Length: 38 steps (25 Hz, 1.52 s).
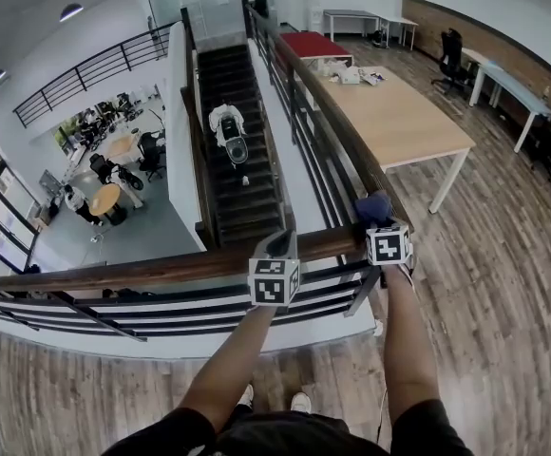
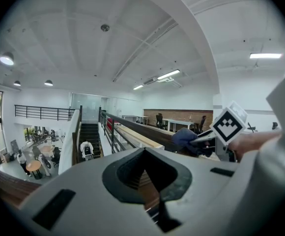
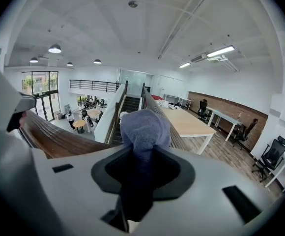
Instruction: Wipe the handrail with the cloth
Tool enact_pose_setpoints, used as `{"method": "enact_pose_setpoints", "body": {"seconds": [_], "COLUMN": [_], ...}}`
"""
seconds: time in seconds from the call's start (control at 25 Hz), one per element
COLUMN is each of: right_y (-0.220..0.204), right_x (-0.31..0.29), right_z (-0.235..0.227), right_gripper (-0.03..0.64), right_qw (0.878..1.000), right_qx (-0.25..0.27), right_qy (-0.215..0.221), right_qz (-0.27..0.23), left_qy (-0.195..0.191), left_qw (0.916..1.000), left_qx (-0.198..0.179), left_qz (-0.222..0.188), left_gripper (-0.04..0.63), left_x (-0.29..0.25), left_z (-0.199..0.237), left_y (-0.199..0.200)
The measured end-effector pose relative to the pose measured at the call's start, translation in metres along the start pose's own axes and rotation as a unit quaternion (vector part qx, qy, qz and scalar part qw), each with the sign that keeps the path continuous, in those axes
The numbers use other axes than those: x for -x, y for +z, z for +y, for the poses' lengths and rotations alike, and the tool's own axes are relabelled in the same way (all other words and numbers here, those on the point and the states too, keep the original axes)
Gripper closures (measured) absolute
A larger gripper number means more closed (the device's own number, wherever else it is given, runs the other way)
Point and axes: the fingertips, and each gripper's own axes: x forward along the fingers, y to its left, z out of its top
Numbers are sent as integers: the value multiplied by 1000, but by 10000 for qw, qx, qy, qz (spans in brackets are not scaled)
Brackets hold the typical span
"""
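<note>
Handrail: a dark wooden top rail running across in front of us and turning at a corner beside the staircase. The blue cloth sits bunched at that corner with its tail clamped in the right gripper. For a clean wipe we judge the wad should be pressed flat on the rail's top and drawn along the grain, keeping the jaws off the wood. Both arms reach forward and down; the left gripper is at the rail, jaws together and empty.
</note>
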Motion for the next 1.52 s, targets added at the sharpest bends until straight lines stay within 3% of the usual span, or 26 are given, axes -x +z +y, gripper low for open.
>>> {"method": "enact_pose_setpoints", "body": {"seconds": [0.28,0.4,0.52,0.72,1.08,1.32,1.52], "right_y": [11,43,48,38,43,22,8], "right_x": [37,75,96,108,140,150,147], "right_z": [5,47,101,230,488,664,803], "right_gripper": [520,520,520,520,520,520,520], "right_qw": [9994,9967,9928,9841,9582,9319,9171], "right_qx": [-56,139,59,176,370,495,726], "right_qy": [-193,125,400,1065,2305,3339,3775], "right_qz": [-276,-793,-1125,-1414,-1657,-1328,-1057], "left_qy": [-169,-6,-19,605,1635,2353,2857], "left_qw": [9997,9983,9975,9952,9830,9670,9511], "left_qx": [110,361,373,474,622,927,1160], "left_qz": [-126,-450,-597,-603,-550,-315,-188], "left_gripper": [597,597,597,597,597,597,597], "left_x": [26,65,87,138,280,372,453], "left_z": [-3,14,43,147,325,440,527], "left_y": [13,32,25,-34,-99,-163,-207]}}
